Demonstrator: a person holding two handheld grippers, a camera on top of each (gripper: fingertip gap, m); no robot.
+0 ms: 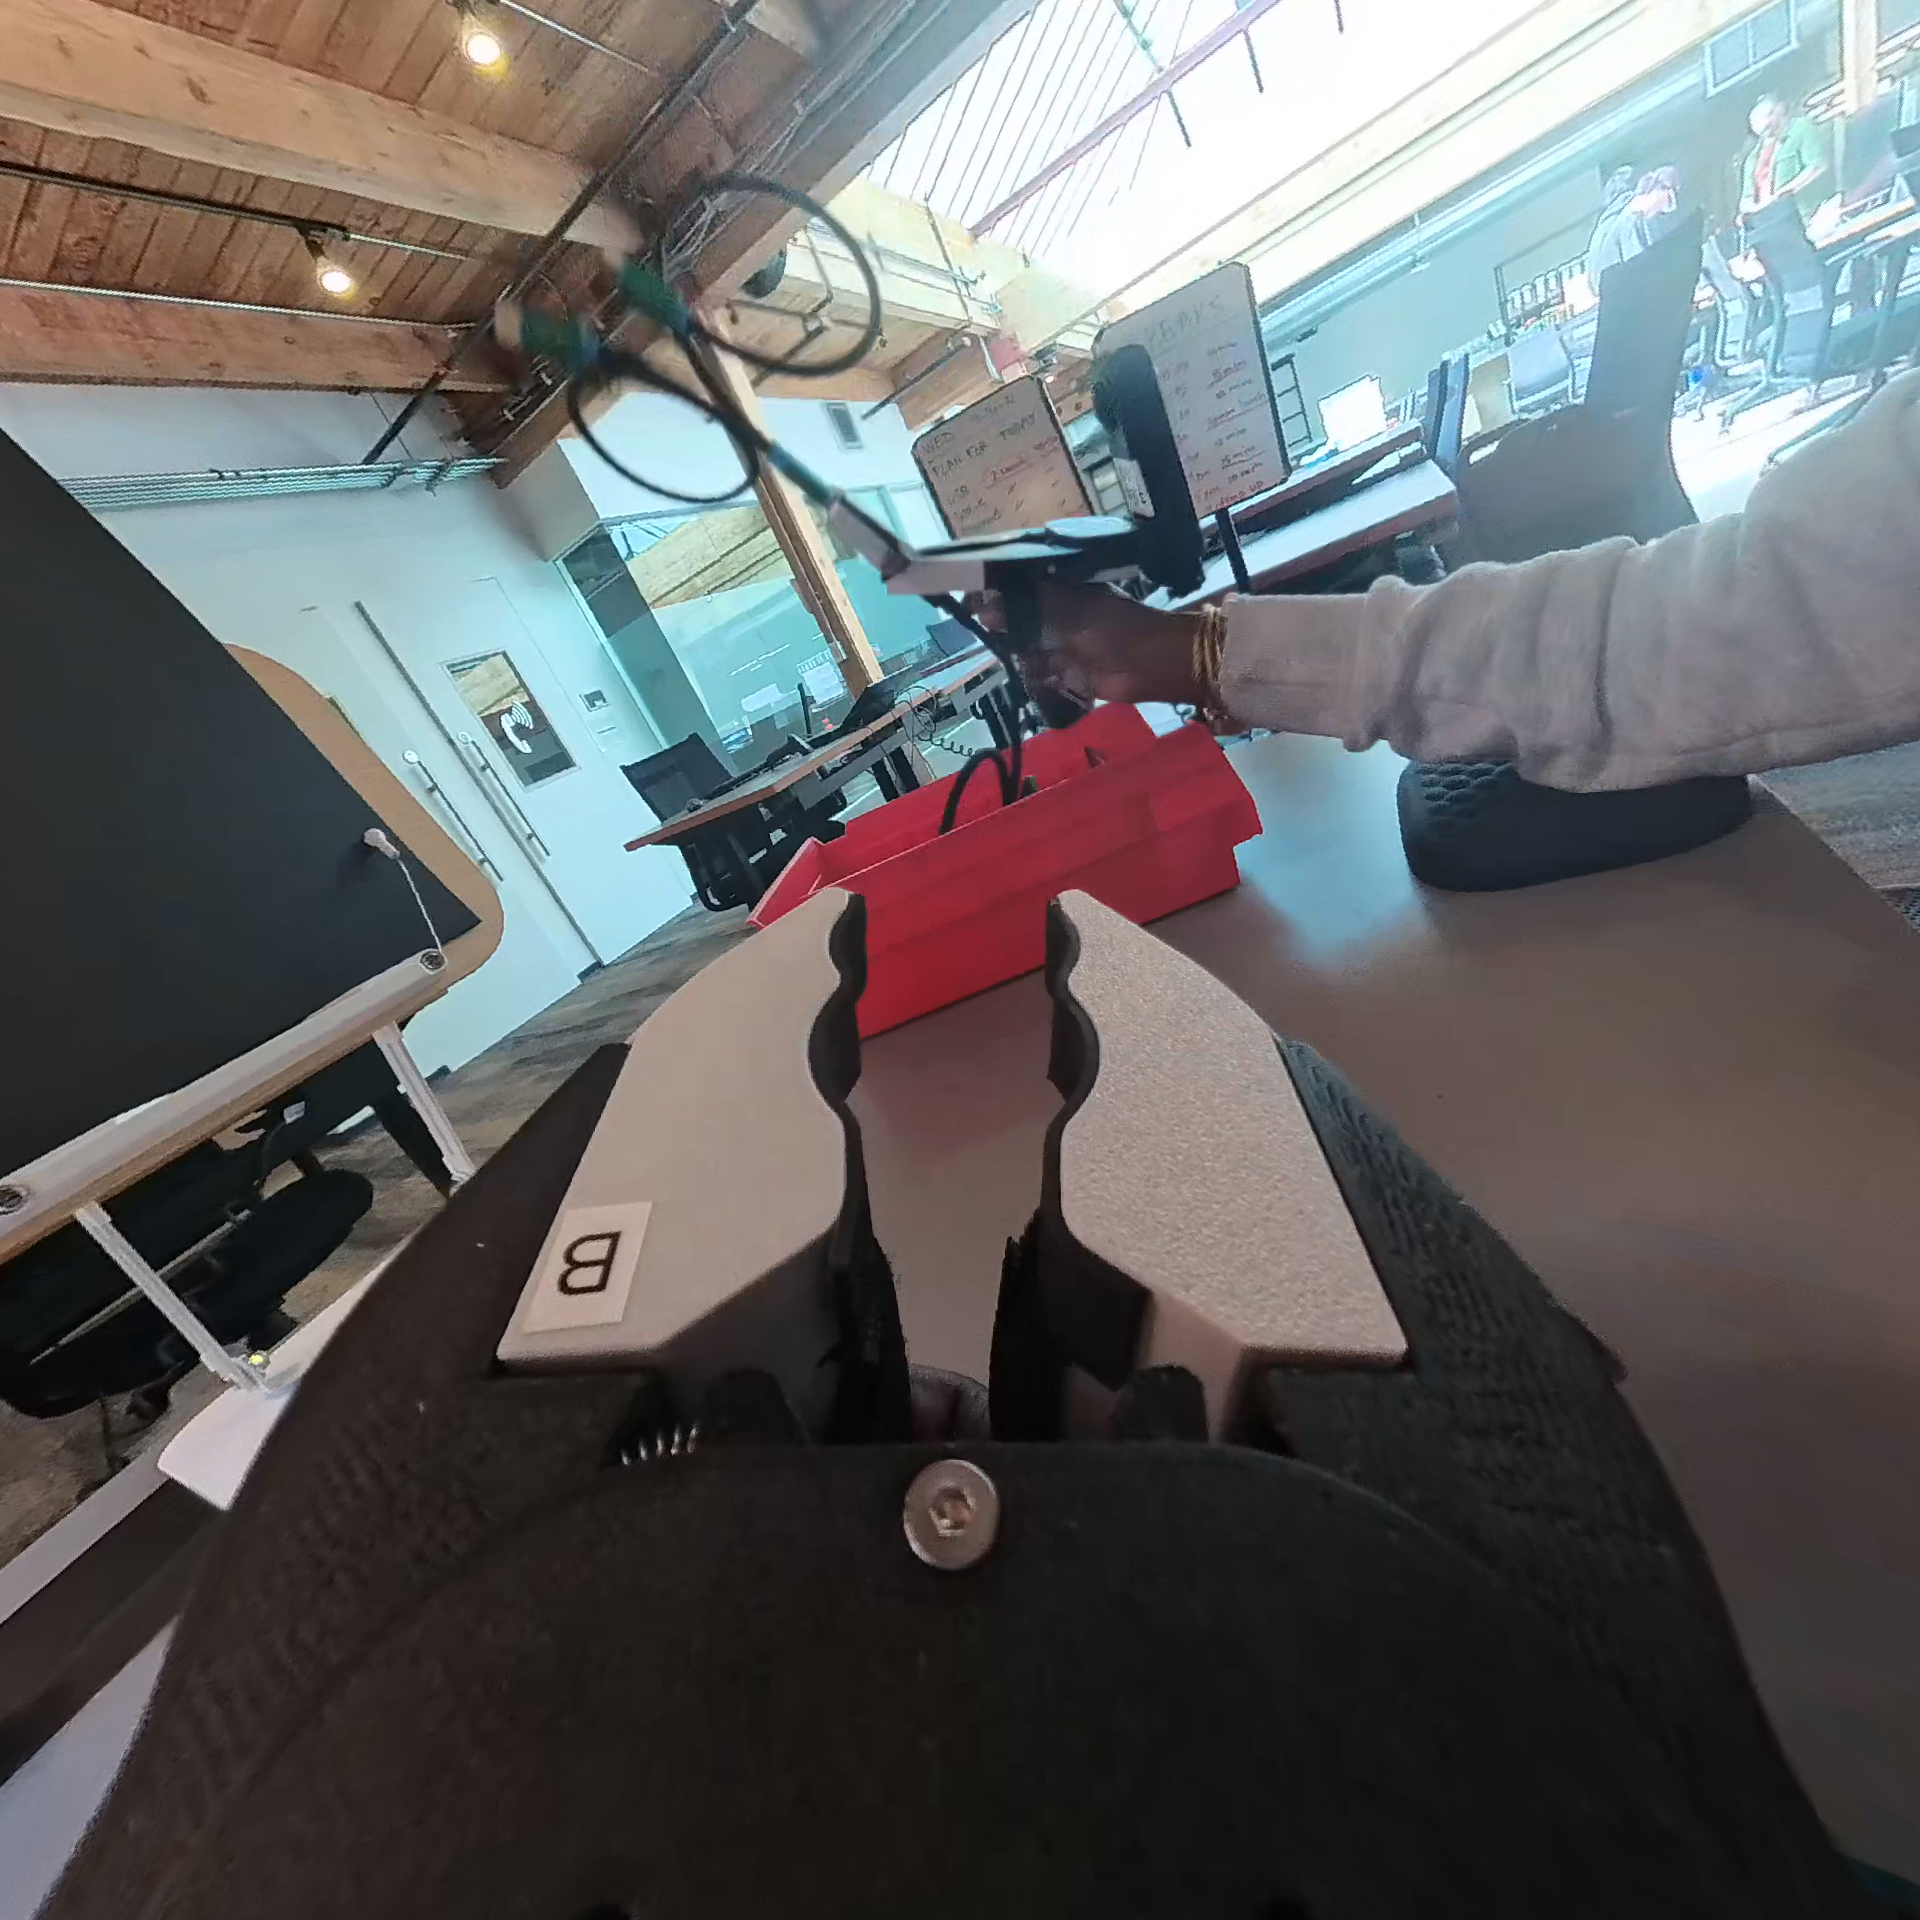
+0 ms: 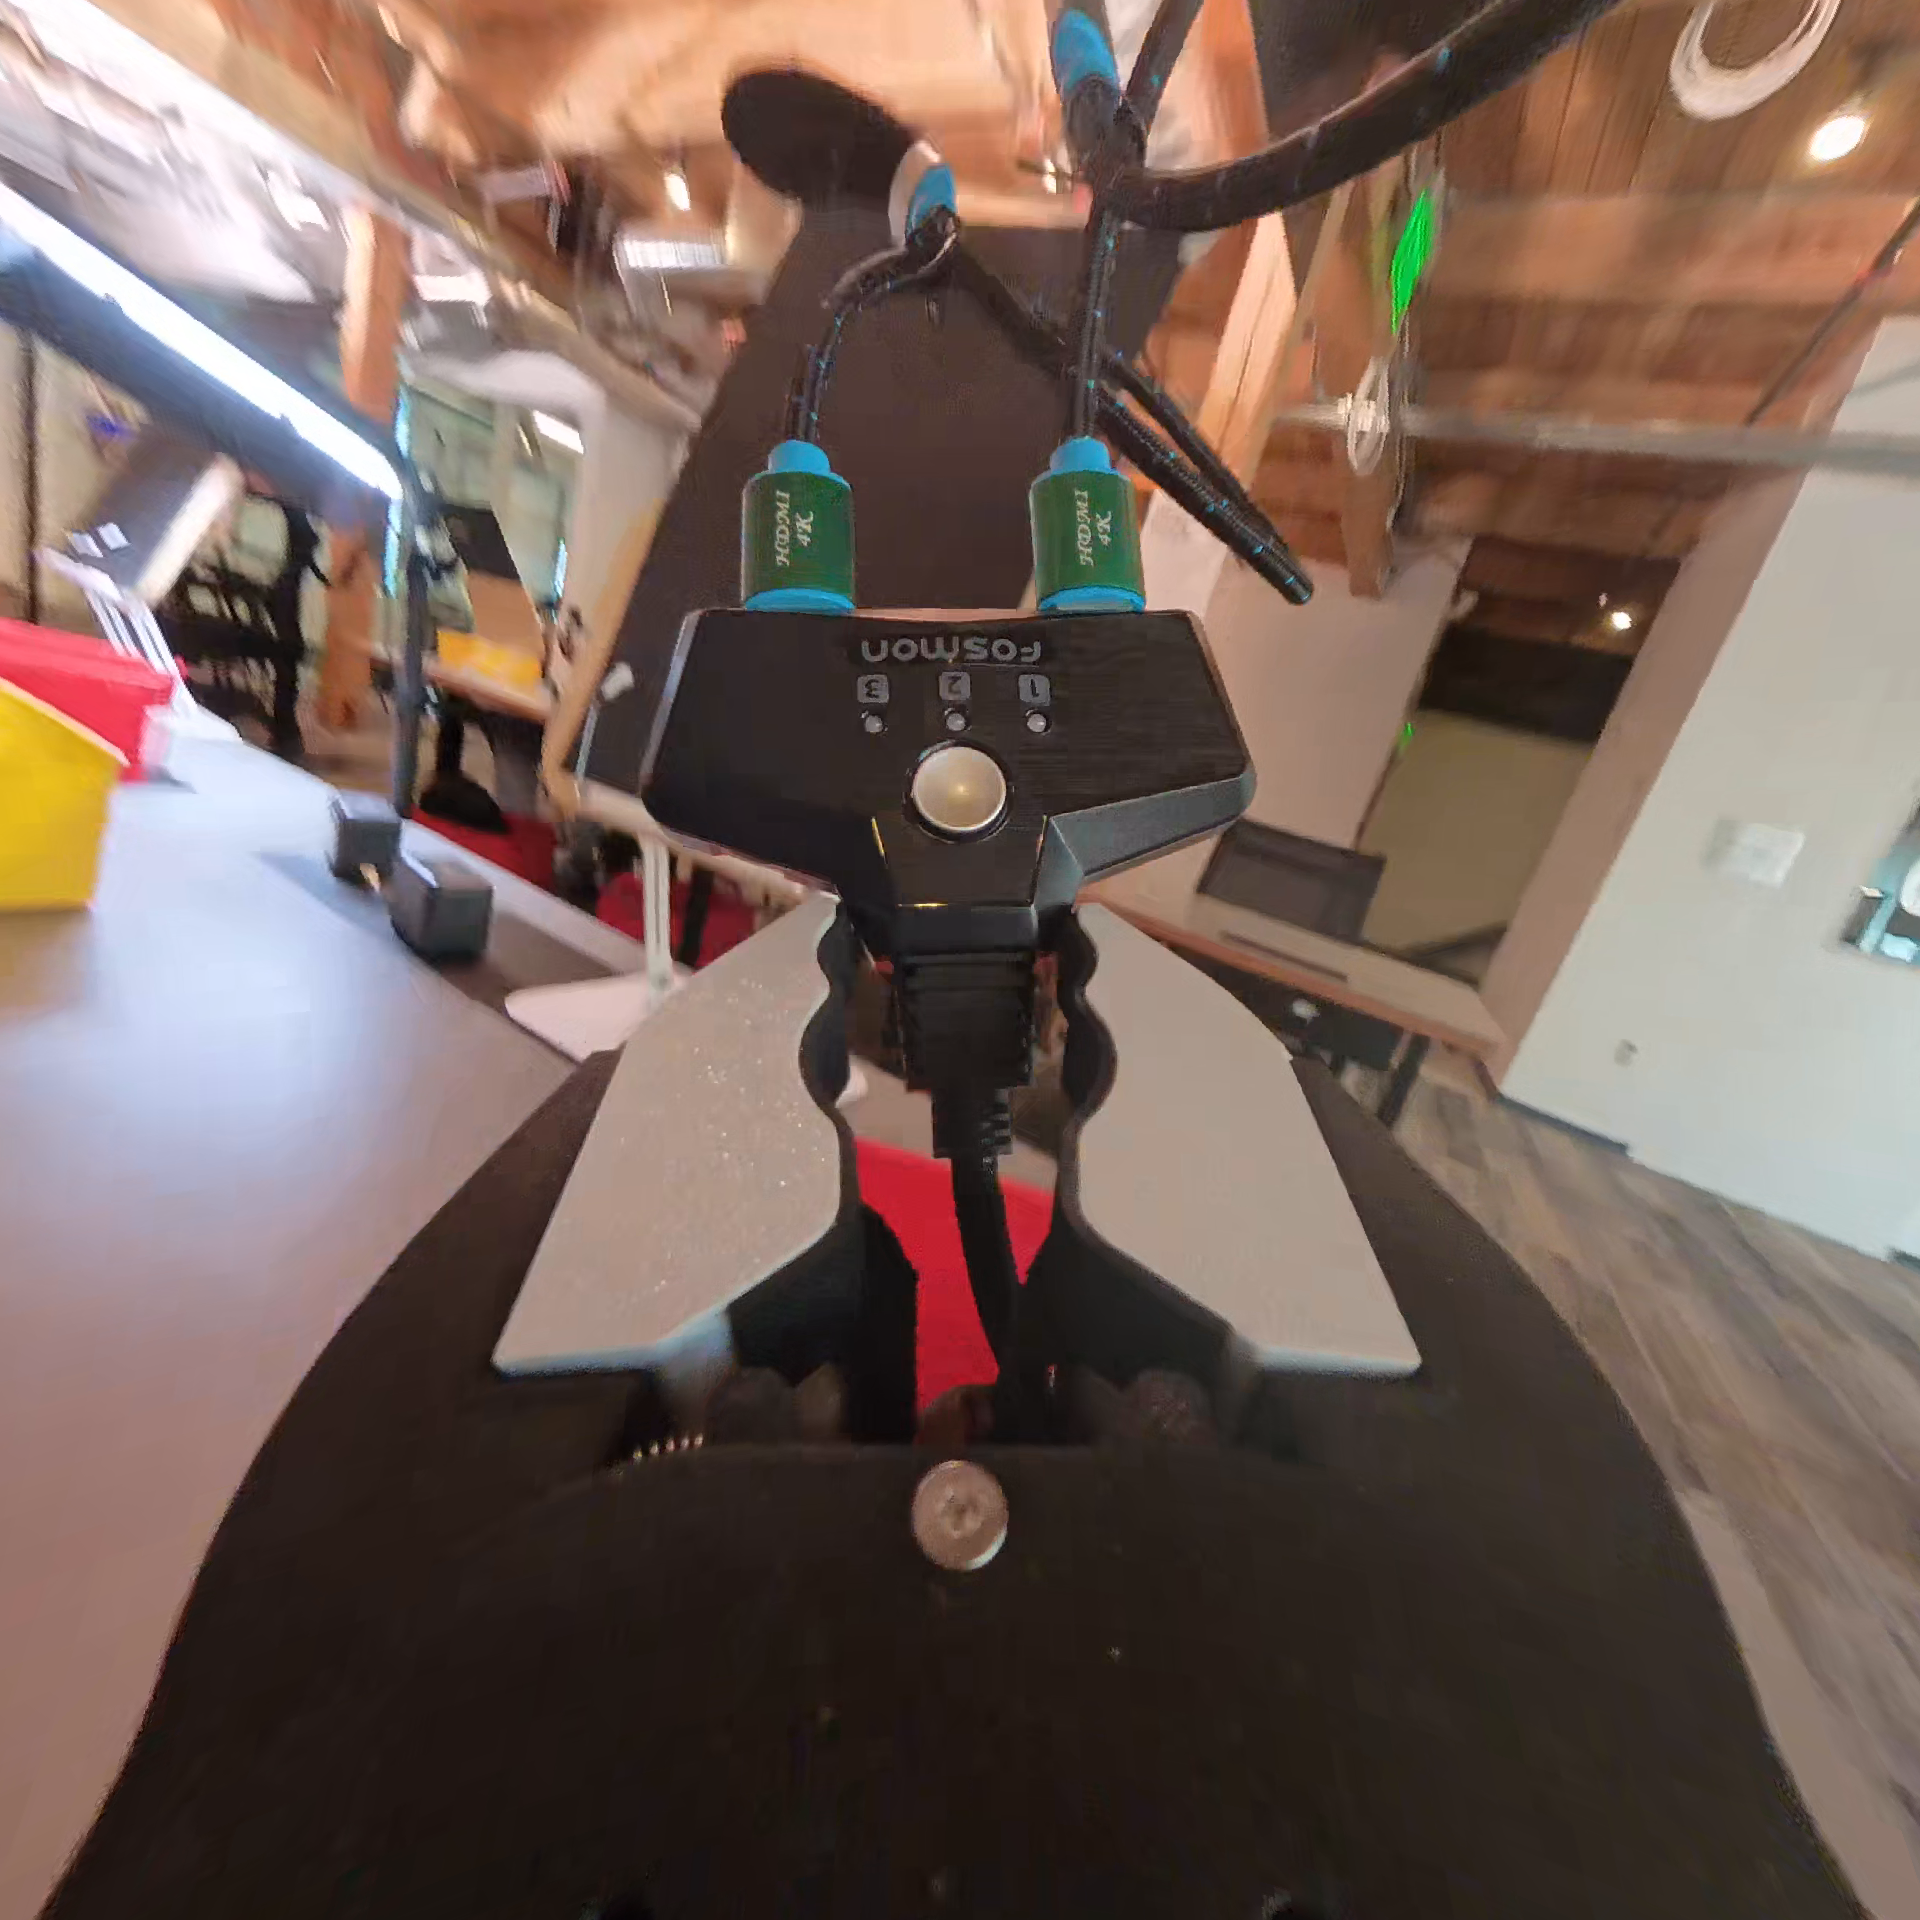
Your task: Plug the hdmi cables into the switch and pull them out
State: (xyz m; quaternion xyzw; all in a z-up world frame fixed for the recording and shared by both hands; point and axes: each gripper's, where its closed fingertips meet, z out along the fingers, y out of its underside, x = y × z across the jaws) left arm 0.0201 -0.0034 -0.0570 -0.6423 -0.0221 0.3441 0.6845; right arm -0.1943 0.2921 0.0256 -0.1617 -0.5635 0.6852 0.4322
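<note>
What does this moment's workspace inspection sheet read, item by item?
Surface: grey table, mostly bare.
Job's things: black switch held up in the air, two green HDMI plugs seated in it.
Clutter: red bin, yellow bin, black wrist rest, two small black adapters.
Grippers: left gripper empty, jaws apart; right gripper clamped on the switch's tail end.
Cables: braided black cables loop above the switch.
Surroundings: open office, whiteboards, wooden ceiling.

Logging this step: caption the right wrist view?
Right gripper clamps the black switch with two green HDMI plugs inserted.
</note>
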